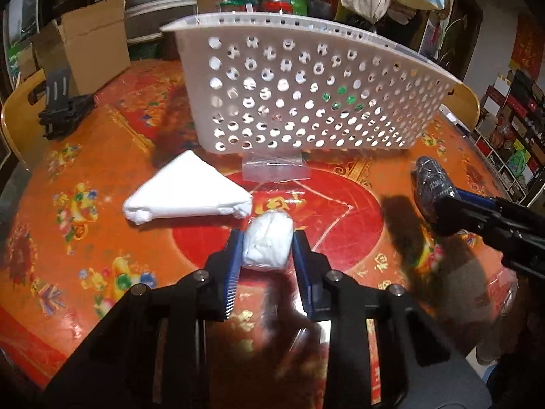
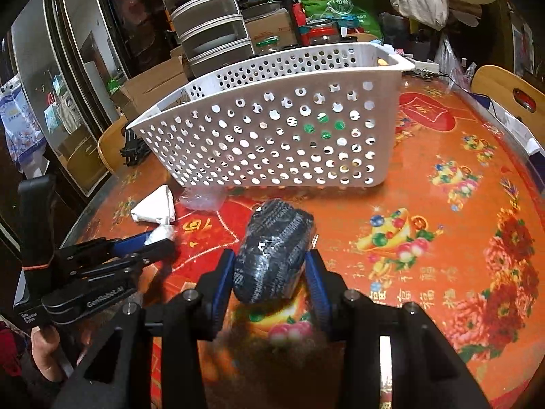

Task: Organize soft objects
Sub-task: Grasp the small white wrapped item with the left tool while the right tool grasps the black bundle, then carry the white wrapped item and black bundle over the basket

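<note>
White wrapped bundle sits between the blue fingers of the left gripper, both pads pressed to its sides: clenched on it, tip of the bundle poking out ahead of the fingertips. Whether it hangs just above the tablecloth or rests on it cannot be told. From the right wrist view the same bundle shows as a white nub at the end of the left gripper, low on the left side.

Dark bundle, black knit under clear film, is held in the right gripper; blue fingers bear on both flanks, and most of its length sticks forward past the tips. In the left wrist view it rides at the end of the right gripper, off to the right, a shadow on the cloth beside it.

White basket, perforated, stands on the table beyond both grippers, its long wall facing them; something green shows through a few holes. A folded white triangle lies on the cloth just left of and ahead of the left gripper, apart from it. A clear plastic scrap lies against the foot of the basket wall.

Cardboard box and a black holder sit far left.
</note>
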Action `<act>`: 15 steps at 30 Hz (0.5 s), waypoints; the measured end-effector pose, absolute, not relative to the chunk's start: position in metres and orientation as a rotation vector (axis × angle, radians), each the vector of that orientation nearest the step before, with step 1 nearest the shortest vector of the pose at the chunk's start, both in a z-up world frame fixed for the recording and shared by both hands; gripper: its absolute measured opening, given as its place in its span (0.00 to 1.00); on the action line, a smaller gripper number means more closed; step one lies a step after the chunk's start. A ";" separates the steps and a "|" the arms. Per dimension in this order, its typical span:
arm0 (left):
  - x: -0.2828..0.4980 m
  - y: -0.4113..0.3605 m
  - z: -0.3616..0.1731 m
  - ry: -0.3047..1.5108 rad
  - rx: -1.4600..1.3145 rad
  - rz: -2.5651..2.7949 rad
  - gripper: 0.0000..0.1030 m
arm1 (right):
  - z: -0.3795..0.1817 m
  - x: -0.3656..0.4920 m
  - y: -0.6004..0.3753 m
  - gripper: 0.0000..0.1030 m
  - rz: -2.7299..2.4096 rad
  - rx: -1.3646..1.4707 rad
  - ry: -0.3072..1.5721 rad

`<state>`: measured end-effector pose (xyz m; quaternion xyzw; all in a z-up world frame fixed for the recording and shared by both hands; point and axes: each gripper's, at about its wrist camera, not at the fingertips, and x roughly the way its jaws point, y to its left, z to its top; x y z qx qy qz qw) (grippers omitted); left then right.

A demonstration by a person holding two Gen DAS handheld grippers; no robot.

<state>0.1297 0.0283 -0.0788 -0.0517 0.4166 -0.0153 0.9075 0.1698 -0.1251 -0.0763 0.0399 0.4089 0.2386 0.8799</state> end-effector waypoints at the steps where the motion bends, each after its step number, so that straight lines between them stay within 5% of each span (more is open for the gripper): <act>1: 0.124 0.033 -0.075 0.849 -0.112 -0.035 0.26 | -0.076 0.169 -0.126 0.40 0.499 0.085 0.850; 15: 0.102 0.048 -0.027 0.744 -0.100 -0.039 0.26 | -0.047 0.155 -0.127 0.40 0.485 0.055 0.799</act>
